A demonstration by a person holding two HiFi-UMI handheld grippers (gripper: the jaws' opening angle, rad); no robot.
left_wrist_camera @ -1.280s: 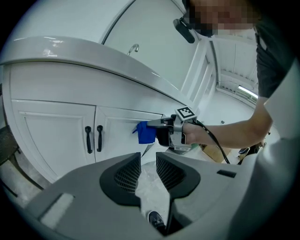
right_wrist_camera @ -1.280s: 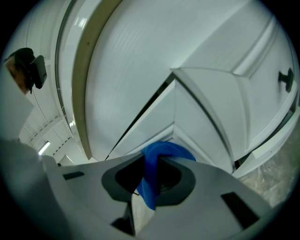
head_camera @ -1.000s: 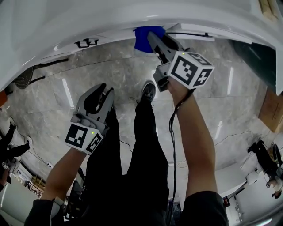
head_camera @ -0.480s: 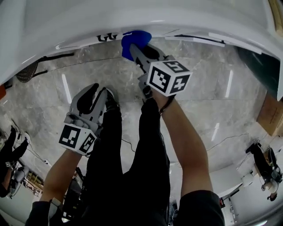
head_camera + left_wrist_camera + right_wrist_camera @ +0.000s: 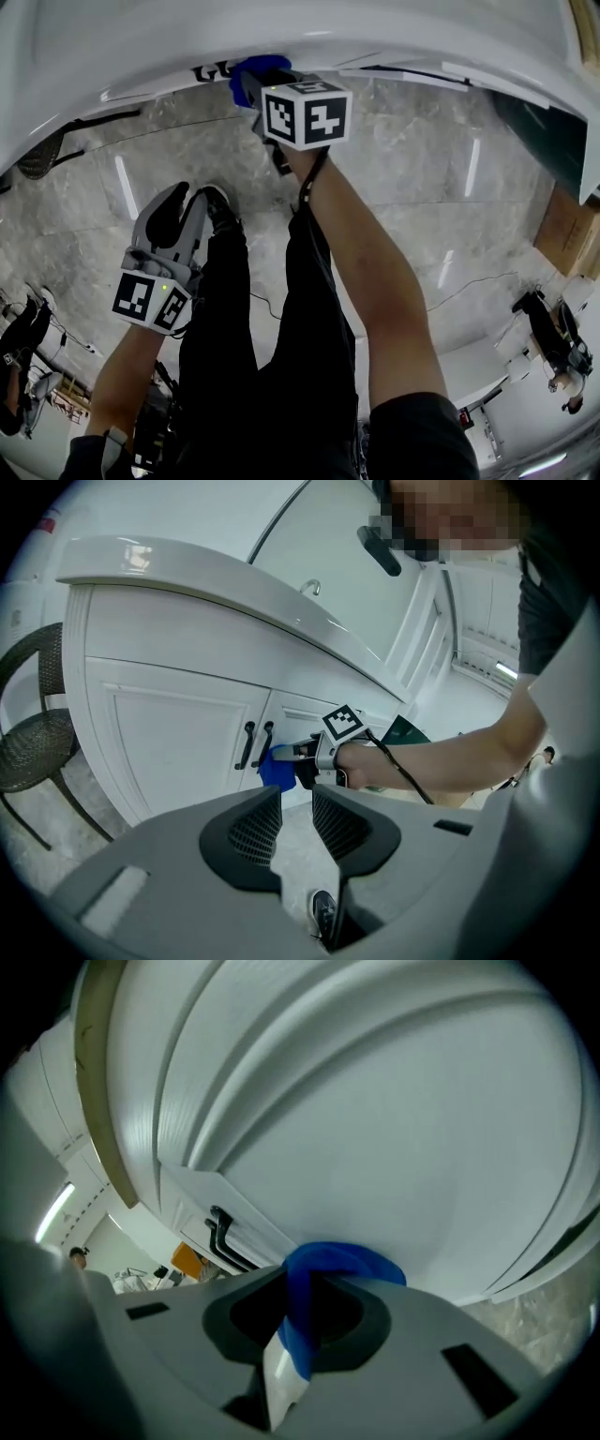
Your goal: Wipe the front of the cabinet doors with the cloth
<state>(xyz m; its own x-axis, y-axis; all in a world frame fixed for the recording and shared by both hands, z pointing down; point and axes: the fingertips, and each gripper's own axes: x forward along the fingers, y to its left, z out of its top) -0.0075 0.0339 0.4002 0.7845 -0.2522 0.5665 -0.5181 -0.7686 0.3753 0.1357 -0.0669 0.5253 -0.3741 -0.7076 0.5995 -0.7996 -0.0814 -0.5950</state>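
cabinet doors (image 5: 178, 742) question: why is only one hand working while the other hangs back?

reply: looks deliberate to me. the right gripper (image 5: 305, 1302) has its jaws clamped on the blue cloth (image 5: 328, 1265), with a wad bulging out past the tips so fabric, not plastic, meets the white panel. the left gripper (image 5: 295, 822) sits low and well away from the cabinet, jaws a small gap apart with nothing between them, only the marble floor (image 5: 422, 206) showing through. my guess is it's parked there so it doesn't get in the way of the wiping arm.

op: ok, and where's the cloth on the door exactly?

reply: from the left gripper view it's on the right-hand door, up against that door's left edge, just beside the pair of black handles (image 5: 255, 744) at the seam, below the overhanging countertop (image 5: 234, 592). the right gripper view has it looking pressed flat onto the panel, handles off to its left. so the cloth is right at the tool's tip, pinched between the jaws and sandwiched against the door front. i'd say the wipe is under way, and the left-hand door looks like it needs covering next.
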